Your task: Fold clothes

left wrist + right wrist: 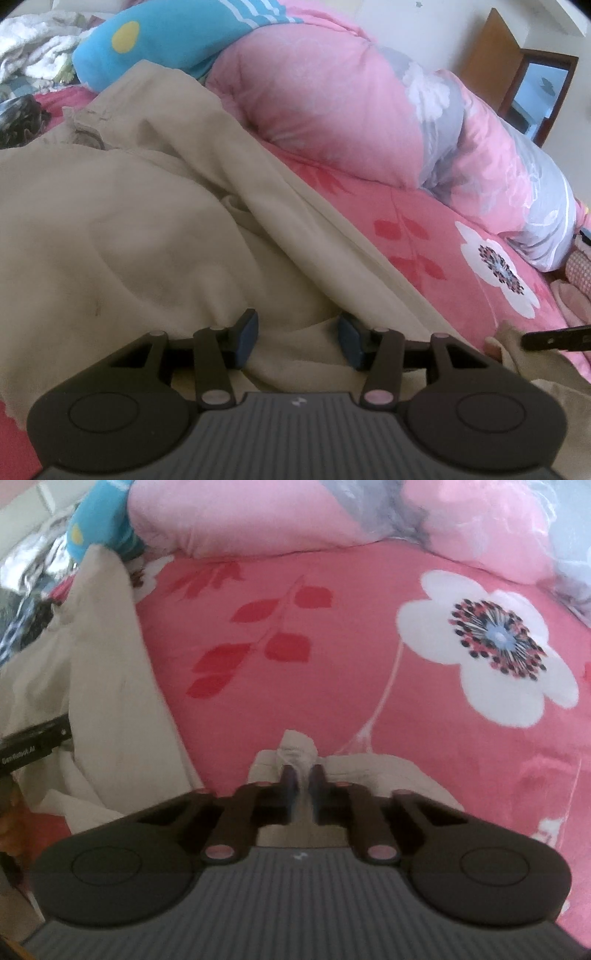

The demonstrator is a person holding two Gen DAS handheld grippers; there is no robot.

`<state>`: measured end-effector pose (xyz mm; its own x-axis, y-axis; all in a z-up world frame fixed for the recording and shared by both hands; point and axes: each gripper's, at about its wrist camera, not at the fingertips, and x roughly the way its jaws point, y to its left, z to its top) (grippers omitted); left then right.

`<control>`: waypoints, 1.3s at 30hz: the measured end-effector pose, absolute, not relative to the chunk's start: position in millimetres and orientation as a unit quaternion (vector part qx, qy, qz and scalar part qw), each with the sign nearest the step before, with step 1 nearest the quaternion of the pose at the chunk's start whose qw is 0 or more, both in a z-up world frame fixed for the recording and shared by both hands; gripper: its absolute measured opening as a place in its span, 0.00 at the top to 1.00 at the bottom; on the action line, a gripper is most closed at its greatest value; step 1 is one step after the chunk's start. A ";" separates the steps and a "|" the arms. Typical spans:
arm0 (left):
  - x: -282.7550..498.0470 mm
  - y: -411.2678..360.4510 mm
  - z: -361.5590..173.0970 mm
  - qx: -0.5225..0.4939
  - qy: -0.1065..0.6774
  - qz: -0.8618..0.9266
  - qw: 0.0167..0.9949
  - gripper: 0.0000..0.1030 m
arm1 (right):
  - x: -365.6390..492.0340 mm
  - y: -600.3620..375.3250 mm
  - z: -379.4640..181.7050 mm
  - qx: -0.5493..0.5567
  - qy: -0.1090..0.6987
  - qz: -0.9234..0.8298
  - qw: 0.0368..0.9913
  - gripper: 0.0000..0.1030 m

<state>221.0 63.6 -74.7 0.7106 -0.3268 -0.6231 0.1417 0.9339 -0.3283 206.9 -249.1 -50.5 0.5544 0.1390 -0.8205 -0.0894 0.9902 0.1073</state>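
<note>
A beige garment (147, 229) lies crumpled across the pink flowered bedsheet (424, 229). My left gripper (298, 334) is open just above the garment's near part, with cloth lying between and under the blue pads. In the right wrist view my right gripper (303, 773) is shut on a bunched beige corner of the garment (297, 746) and holds it over the bedsheet (332, 657). The rest of the garment (110, 686) trails off to the left. A dark part of the right gripper (554, 338) shows at the right edge of the left wrist view.
A rolled pink and grey quilt (351, 110) lies along the far side of the bed. A blue pillow with a yellow dot (155, 37) sits at the back left. White towelling (33, 40) and dark clothing (18, 118) lie at the far left. A brown door (491, 59) stands behind.
</note>
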 end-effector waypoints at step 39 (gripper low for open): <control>215.7 59.1 -72.7 -0.119 0.350 -0.121 0.921 0.51 | 57.9 -157.9 -37.4 0.064 0.430 0.224 0.872 0.86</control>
<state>215.7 59.1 -72.7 0.7255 -0.3057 -0.6167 0.1388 0.9425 -0.3040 57.9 -157.9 -37.4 0.5292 0.4459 -0.7219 -0.3365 0.8913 0.3039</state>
